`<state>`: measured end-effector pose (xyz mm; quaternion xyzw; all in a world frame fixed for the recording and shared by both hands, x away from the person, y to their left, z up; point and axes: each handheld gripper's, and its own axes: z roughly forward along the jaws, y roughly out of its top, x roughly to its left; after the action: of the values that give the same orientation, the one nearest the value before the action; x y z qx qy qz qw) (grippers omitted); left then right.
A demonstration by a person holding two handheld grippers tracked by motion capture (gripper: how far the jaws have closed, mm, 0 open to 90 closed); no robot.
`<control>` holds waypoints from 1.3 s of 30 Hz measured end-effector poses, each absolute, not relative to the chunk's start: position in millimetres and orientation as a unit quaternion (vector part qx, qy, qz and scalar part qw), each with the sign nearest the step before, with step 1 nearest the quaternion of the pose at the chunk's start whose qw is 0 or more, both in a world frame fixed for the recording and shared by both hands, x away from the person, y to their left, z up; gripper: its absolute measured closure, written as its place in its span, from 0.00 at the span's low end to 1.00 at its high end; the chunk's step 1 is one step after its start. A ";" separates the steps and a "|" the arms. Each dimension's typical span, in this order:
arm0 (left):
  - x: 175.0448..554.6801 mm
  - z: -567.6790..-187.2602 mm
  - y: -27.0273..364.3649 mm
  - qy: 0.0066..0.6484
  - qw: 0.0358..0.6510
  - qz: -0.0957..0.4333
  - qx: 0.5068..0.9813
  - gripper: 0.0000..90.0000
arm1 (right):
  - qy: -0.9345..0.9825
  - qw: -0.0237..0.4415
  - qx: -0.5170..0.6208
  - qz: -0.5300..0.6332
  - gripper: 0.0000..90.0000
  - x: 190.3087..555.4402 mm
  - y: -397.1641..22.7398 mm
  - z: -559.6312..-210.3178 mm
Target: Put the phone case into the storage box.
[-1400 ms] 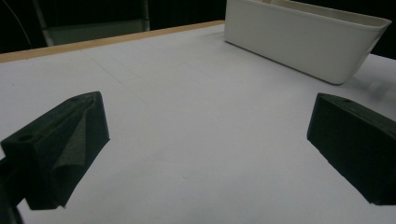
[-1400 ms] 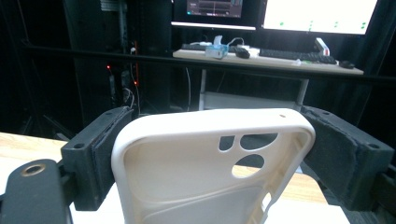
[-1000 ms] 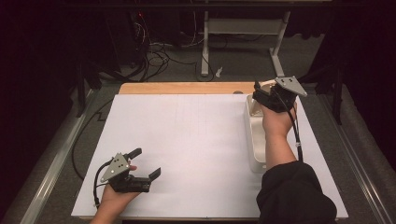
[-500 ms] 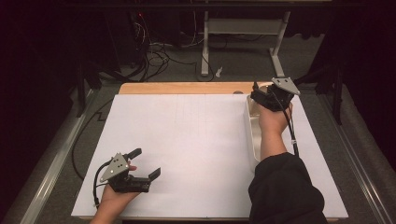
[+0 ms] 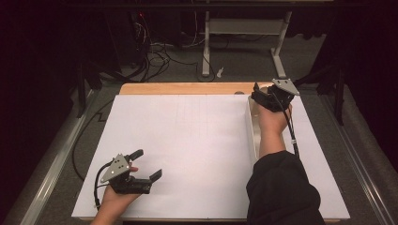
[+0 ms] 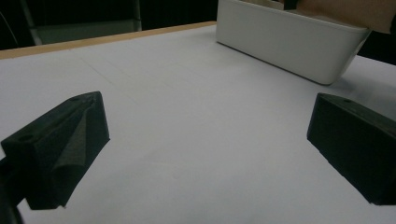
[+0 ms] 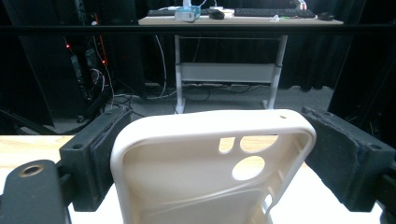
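Note:
A cream phone case (image 7: 205,177) with camera cut-outs stands upright between the pads of my right gripper (image 7: 210,140), which is shut on its two long edges. In the high view my right gripper (image 5: 268,97) hangs over the far end of a white bin (image 5: 252,133) at the table's right. Near the front left of the table my left gripper (image 5: 146,165) rests low and open, with nothing between its fingers. In its own view the left gripper (image 6: 205,154) has its jaws wide apart over the white sheet, and the white bin (image 6: 289,39) stands farther off.
A white sheet (image 5: 187,140) covers most of the wooden table (image 5: 183,88). Beyond the far edge are a desk frame (image 5: 244,28) and floor cables (image 5: 155,51). A metal rail (image 5: 51,164) runs along the left side.
My right hand has shifted slightly left and sunk a little toward the far end of the bin, still holding the case. The left hand has not moved.

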<state>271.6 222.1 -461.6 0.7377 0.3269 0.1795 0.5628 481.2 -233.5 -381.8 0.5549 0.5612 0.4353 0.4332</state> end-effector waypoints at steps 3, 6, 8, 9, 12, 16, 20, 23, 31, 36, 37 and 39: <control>271.1 -461.7 221.1 0.324 0.562 0.178 0.740 0.00 | 0.560 0.434 0.552 0.440 0.14 481.7 -233.6 -381.9; 271.1 -461.8 220.6 0.322 0.563 0.176 0.741 0.00 | 0.562 0.438 0.550 0.436 0.14 482.6 -232.6 -382.5; 271.0 -461.8 220.8 0.322 0.562 0.176 0.741 0.00 | 0.564 0.437 0.551 0.433 0.14 483.3 -232.6 -384.2; 270.9 -461.7 220.9 0.322 0.563 0.177 0.741 0.00 | 0.564 0.437 0.551 0.432 0.14 483.4 -232.9 -384.6; 270.5 -461.3 221.2 0.322 0.564 0.176 0.740 0.00 | 0.569 0.434 0.549 0.431 0.14 483.7 -232.9 -386.4; 270.2 -460.9 221.3 0.321 0.565 0.176 0.739 0.00 | 0.576 0.436 0.544 0.426 0.14 483.5 -230.7 -387.6; 270.3 -461.0 221.1 0.321 0.565 0.176 0.739 0.00 | 0.575 0.436 0.546 0.425 0.13 484.5 -230.1 -387.4; 270.4 -461.3 220.5 0.321 0.564 0.175 0.741 0.00 | 0.575 0.436 0.551 0.419 0.13 486.6 -229.9 -385.9; 270.5 -460.7 222.9 0.324 0.565 0.175 0.738 0.00 | 0.567 0.440 0.564 0.409 0.12 494.8 -225.5 -383.9; 270.2 -460.7 223.2 0.324 0.566 0.175 0.738 0.00 | 0.566 0.442 0.565 0.407 0.12 498.9 -224.6 -383.8; 270.1 -460.7 223.4 0.324 0.566 0.175 0.737 0.00 | 0.565 0.442 0.567 0.406 0.12 499.7 -223.8 -383.5; 270.0 -460.6 223.3 0.324 0.567 0.174 0.737 0.00 | 0.567 0.446 0.565 0.400 0.12 501.7 -223.6 -383.0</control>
<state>270.0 223.3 -460.6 0.7372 0.3241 0.1742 0.5667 501.7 -223.6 -383.0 0.5653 0.5670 0.4003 0.4457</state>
